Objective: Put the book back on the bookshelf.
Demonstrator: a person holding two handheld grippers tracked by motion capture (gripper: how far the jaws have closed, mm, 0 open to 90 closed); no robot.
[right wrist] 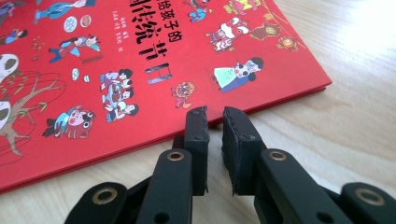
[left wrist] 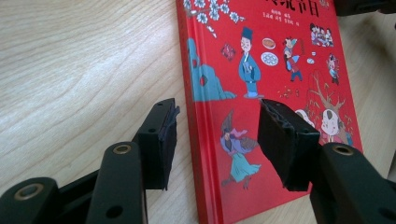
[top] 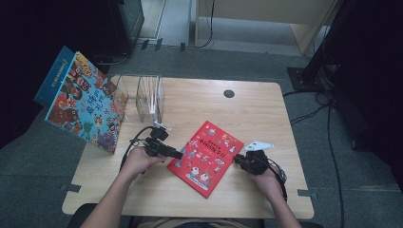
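A red picture book lies flat and askew in the middle of the wooden table. My left gripper is at the book's left edge. In the left gripper view the left gripper stands open low over the red book: one jaw is over bare wood, the other over the cover, with the spine edge between them and no pad pressing on it. My right gripper is at the book's right edge. Up close, the right gripper has its jaws a narrow gap apart with nothing between them, tips at the edge of the book.
A large blue picture book leans upright at the table's far left corner. A clear plastic file holder stands beside it. A black round cap sits in the tabletop at the back. Cables run over the floor at the right.
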